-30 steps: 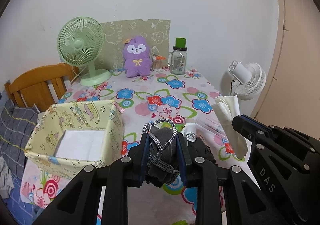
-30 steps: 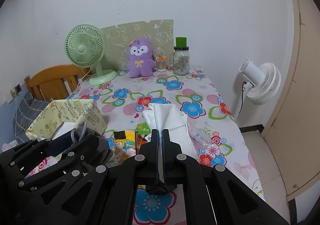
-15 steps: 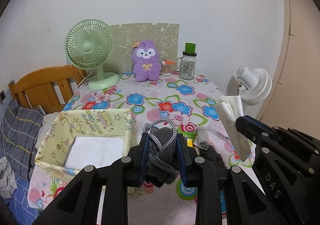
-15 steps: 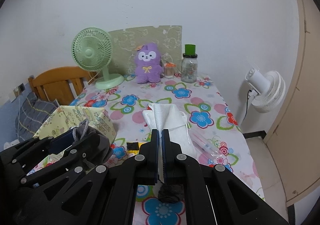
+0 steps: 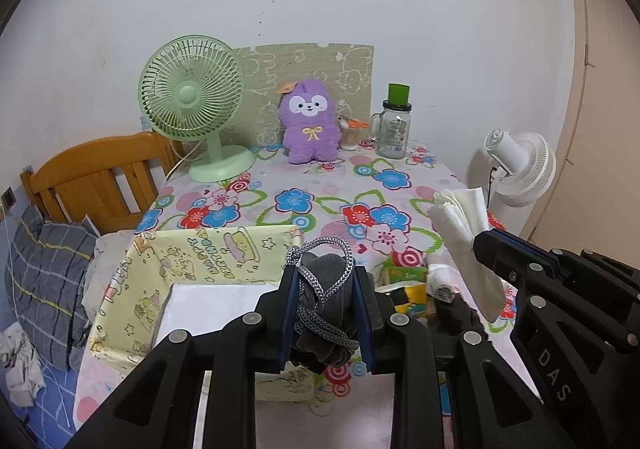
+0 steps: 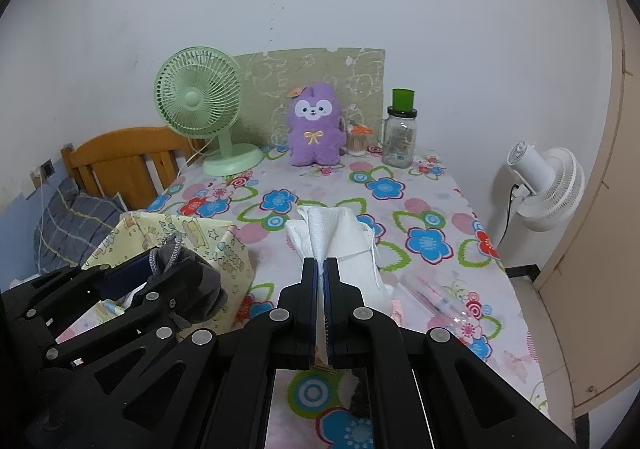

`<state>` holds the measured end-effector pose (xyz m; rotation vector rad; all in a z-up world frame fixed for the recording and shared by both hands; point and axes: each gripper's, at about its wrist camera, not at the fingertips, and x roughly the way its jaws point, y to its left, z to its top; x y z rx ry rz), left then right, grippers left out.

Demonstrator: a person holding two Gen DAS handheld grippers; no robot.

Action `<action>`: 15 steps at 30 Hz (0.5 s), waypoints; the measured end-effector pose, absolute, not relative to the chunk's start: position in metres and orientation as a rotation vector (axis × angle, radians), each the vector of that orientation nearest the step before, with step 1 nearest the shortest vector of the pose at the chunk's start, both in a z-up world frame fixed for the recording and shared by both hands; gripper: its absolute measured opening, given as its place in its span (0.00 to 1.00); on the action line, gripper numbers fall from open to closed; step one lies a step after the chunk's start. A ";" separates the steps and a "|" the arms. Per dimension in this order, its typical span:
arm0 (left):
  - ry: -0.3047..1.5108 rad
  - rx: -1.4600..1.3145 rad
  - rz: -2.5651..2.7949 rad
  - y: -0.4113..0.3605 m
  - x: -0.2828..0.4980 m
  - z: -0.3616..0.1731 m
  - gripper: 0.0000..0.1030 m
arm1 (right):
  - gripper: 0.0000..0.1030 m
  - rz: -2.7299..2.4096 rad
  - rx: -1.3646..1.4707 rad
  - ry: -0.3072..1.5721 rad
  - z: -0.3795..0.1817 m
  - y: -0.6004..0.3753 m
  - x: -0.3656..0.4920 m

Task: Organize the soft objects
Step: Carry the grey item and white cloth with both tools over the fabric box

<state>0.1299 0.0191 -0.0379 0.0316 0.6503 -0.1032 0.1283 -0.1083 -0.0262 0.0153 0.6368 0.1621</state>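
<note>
The left tool (image 5: 326,281) is pinching a dark grey pouch (image 5: 324,313) with a grey braided cord (image 5: 320,285) looped around it. The pouch is sitting tight between the two blue pads, and it is hanging in the air right by the near corner of a yellow cartoon box (image 5: 192,269). The box is sitting open on the left side of the counter (image 5: 320,185), and its white bottom is showing. The right tool (image 6: 320,269) is pressing its two pads together on a white folded cloth (image 6: 340,237). The cloth is sticking out past the tips and fanning wide, up in the air above the flowery cover. In the left camera view the same cloth (image 5: 464,233) is pointing up and left from the right tool (image 5: 480,241), and its loose end is drooping down. Under it, on the counter, a small white roll (image 5: 440,281) and something dark are lying near a yellow packet (image 5: 412,297); I cannot tell what the dark thing is. A clear plastic wrapper (image 6: 436,301) is lying flat on the right side. At the back, near the wall, a green fan (image 5: 192,101), a purple plush toy (image 5: 310,121) and a glass jar with a green cap (image 5: 394,125) are standing in a row. A white fan (image 6: 548,185) is standing off the counter to the right, and a wooden bed frame (image 5: 96,177) is showing at the left.
</note>
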 end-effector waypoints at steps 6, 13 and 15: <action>0.661 0.026 -0.099 0.037 0.137 -0.038 0.25 | 0.05 0.188 0.012 0.639 -0.024 -0.089 0.135; 0.664 0.033 -0.094 0.058 0.142 -0.037 0.25 | 0.05 0.205 0.018 0.631 -0.018 -0.068 0.144; 0.666 0.033 -0.081 0.065 0.142 -0.038 0.25 | 0.05 0.216 0.021 0.637 -0.019 -0.062 0.146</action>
